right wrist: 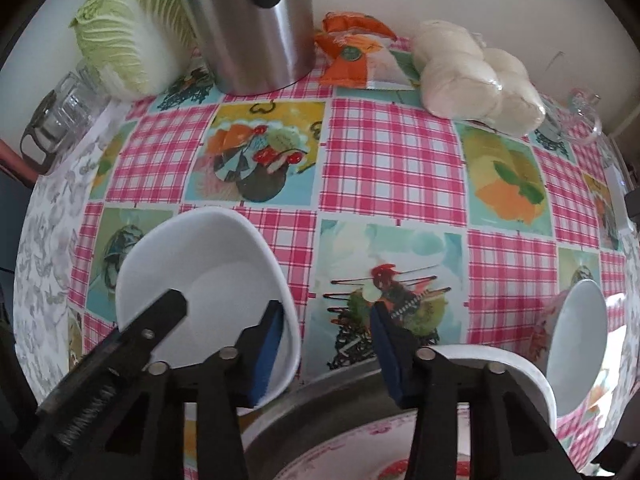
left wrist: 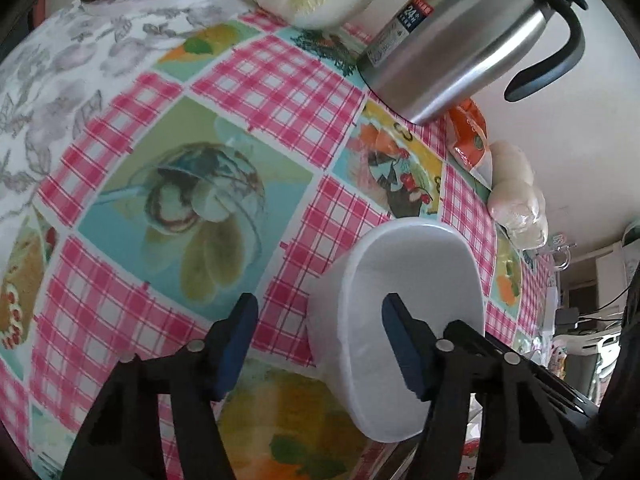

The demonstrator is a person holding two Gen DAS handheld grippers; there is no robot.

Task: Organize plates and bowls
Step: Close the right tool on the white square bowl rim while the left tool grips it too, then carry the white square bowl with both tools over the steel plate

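A white bowl [left wrist: 404,320] sits on the patterned tablecloth. My left gripper [left wrist: 320,328] is open, its fingers astride the bowl's near rim, one fingertip [left wrist: 400,328] inside the bowl and the other [left wrist: 240,332] outside on the left. The same bowl [right wrist: 208,280] shows in the right wrist view with the left gripper's finger [right wrist: 132,340] reaching into it. My right gripper [right wrist: 326,336] is open and empty, above a metal tray's rim [right wrist: 340,400] holding a pink-patterned plate [right wrist: 352,452]. A second white bowl [right wrist: 576,336] and a white dish rim [right wrist: 516,372] lie at right.
At the table's far edge stand a steel thermos jug [right wrist: 256,20], a napa cabbage [right wrist: 128,36], an orange packet [right wrist: 356,56], a bag of white buns [right wrist: 476,76] and glass jars [right wrist: 64,116]. A glass cup [right wrist: 584,108] sits far right.
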